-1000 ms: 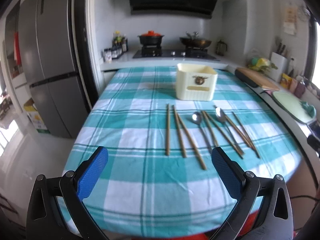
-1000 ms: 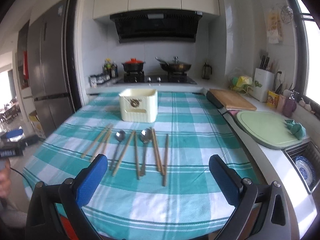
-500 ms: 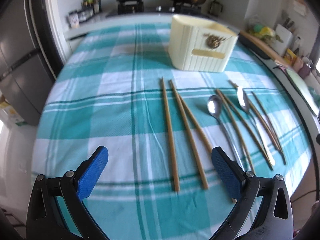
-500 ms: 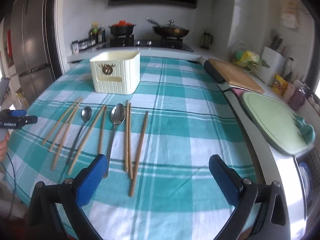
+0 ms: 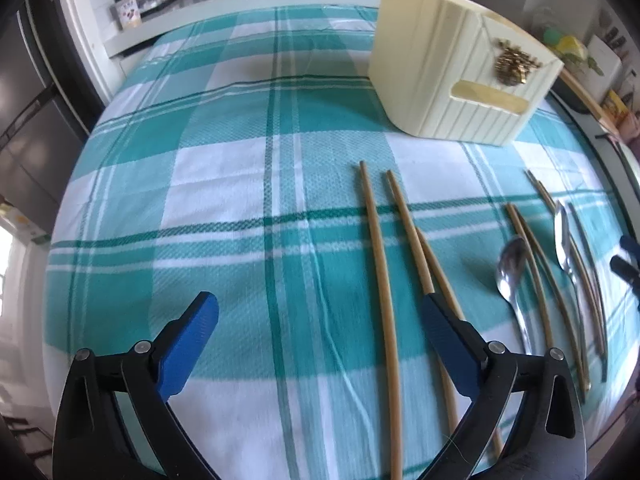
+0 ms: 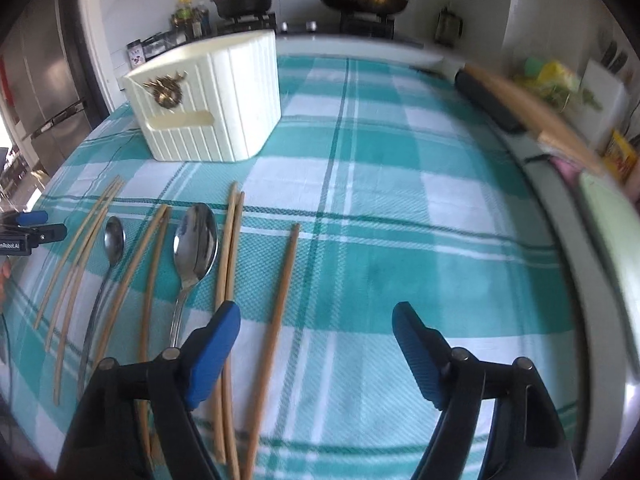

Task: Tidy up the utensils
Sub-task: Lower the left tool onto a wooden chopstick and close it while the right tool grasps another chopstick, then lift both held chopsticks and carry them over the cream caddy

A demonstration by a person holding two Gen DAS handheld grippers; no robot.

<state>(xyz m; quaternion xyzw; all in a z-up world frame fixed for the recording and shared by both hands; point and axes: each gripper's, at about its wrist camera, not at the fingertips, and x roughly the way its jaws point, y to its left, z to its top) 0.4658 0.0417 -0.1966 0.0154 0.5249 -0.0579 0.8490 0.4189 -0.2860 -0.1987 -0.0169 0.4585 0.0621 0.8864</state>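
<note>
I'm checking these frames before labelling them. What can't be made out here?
- Inside of the cream holder: both views show only its outer walls.
- Near ends of the chopsticks: the right gripper covers them in the right view.
- Cutting board: motion-blurred.
- Spoon handle end: blurred, left view.

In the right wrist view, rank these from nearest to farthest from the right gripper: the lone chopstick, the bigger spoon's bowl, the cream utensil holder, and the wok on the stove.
1. The lone chopstick: runs between the right gripper fingers, nearer the left one.
2. The bigger spoon's bowl: ahead, to the left.
3. The cream utensil holder: farther back on the left.
4. The wok: on the stove beyond the table.
</note>
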